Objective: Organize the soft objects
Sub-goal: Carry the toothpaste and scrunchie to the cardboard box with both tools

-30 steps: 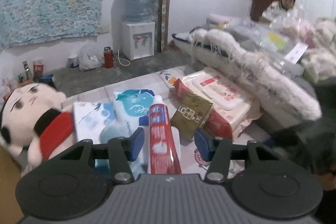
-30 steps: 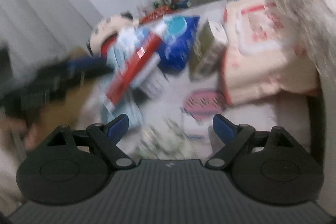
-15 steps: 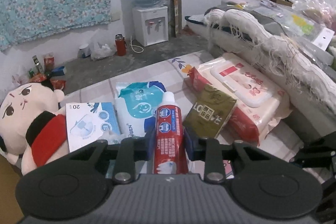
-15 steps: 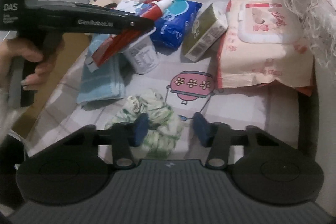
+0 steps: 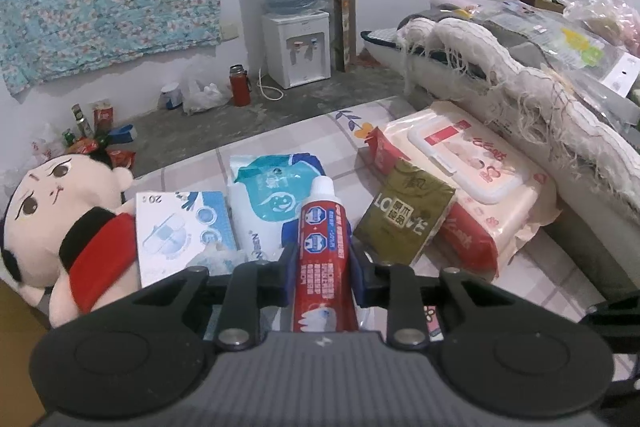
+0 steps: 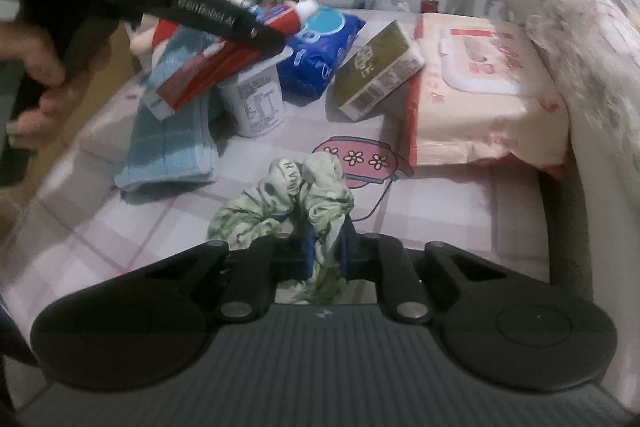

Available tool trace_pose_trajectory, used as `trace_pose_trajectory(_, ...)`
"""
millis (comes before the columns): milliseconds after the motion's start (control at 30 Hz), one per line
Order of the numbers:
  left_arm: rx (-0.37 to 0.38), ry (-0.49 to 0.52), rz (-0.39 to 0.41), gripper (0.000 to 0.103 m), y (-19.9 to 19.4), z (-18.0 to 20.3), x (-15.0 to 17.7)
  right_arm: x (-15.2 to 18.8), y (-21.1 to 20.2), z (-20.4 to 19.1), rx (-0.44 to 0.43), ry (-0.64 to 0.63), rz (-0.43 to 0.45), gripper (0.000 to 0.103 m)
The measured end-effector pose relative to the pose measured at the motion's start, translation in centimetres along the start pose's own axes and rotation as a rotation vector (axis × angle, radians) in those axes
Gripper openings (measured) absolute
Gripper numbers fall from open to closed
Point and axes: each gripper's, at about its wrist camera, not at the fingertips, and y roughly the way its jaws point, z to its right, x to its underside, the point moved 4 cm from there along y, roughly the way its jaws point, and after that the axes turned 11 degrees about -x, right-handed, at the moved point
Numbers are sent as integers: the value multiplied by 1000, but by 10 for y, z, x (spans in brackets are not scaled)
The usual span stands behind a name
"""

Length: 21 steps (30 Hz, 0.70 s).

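Note:
My left gripper (image 5: 322, 273) is shut on a red toothpaste tube (image 5: 323, 255) and holds it raised over the table; it also shows in the right wrist view (image 6: 224, 67), above a white cup (image 6: 258, 99). My right gripper (image 6: 325, 253) is shut on a green-and-white crumpled cloth (image 6: 296, 199) near the table's front. A blue folded towel (image 6: 172, 131) lies left of the cup. A plush doll (image 5: 56, 219) lies at the far left.
A blue wipes pack (image 5: 276, 203), a light blue box (image 5: 180, 231), an olive tissue pack (image 5: 404, 215) and a large pink wet-wipes pack (image 5: 472, 183) lie on the tiled tablecloth (image 6: 440, 203). A fringed blanket (image 5: 520, 87) borders the right side.
My left gripper closed on the toothpaste tube and lifted it. My right gripper moved down to the crumpled cloth and shut on it.

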Motion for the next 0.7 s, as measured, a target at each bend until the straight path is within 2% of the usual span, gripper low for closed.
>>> trace_pose_trajectory(167,24,-64,31,27,-27,-13,1,-3,-26,0,-7,57,69,9)
trace_pose_trajectory(433,57,-209,149,27,-124,-69,-5,-24,-84,-24,-59,105,208,9)
trace_pose_trajectory(567,-8,-242,204,28,-183,-113,-1,-43,-108,-52,-128,74,261,9)
trace_pose_trajectory(700,-132,-290,208,28,-221,-168,13,-70,-115,-86,-228,74,310,9)
